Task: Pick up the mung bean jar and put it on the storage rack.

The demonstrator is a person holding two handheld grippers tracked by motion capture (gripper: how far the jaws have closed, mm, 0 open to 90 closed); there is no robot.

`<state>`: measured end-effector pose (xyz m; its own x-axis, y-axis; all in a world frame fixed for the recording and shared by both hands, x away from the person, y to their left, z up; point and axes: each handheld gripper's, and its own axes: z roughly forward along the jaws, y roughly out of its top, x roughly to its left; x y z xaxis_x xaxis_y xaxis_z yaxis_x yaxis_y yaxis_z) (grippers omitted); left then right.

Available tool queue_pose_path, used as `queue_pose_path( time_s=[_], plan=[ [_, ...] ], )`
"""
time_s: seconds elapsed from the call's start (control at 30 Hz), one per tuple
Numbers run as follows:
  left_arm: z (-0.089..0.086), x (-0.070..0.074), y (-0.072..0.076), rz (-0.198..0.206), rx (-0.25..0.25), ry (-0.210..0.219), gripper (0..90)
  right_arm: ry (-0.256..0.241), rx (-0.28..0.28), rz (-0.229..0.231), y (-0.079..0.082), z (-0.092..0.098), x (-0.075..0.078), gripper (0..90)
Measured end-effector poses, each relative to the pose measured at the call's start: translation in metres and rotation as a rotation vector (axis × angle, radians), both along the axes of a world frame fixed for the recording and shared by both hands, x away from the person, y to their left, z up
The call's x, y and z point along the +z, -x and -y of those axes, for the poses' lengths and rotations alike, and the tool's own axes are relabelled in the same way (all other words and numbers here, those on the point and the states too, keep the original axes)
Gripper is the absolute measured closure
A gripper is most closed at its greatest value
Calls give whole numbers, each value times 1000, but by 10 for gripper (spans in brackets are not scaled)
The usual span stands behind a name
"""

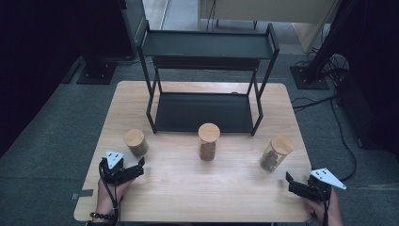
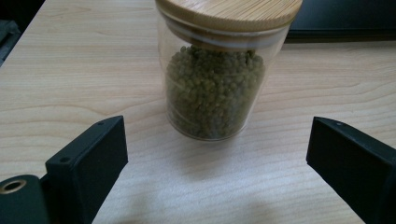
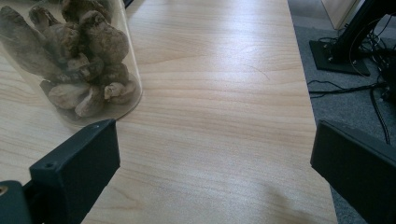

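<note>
Three lidded jars stand on the bench before the shelf rack (image 1: 207, 75). My left tongs (image 1: 136, 168), jaws apart, face the green-bean jar (image 2: 215, 79) just ahead, not touching. My right tongs (image 1: 292, 182), also apart, sit near the mushroom jar (image 3: 74, 60).

Looks like a lab or recording studio: grey carpet (image 1: 42, 141), dark curtains at upper left and right, stand bases (image 1: 96, 70) and loose cables (image 1: 329, 101) beside a lone wooden table (image 1: 188, 188) at centre.
</note>
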<state>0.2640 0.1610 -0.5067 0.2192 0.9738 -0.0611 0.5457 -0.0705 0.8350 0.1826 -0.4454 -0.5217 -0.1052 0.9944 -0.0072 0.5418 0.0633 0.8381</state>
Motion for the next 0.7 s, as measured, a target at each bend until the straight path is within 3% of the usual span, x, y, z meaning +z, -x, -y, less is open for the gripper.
queue_pose_path(
  time_s=[0.7],
  plan=[
    [11, 0, -20, 4, 16, -9, 67, 5, -2, 4, 0, -1, 0, 10]
  ],
)
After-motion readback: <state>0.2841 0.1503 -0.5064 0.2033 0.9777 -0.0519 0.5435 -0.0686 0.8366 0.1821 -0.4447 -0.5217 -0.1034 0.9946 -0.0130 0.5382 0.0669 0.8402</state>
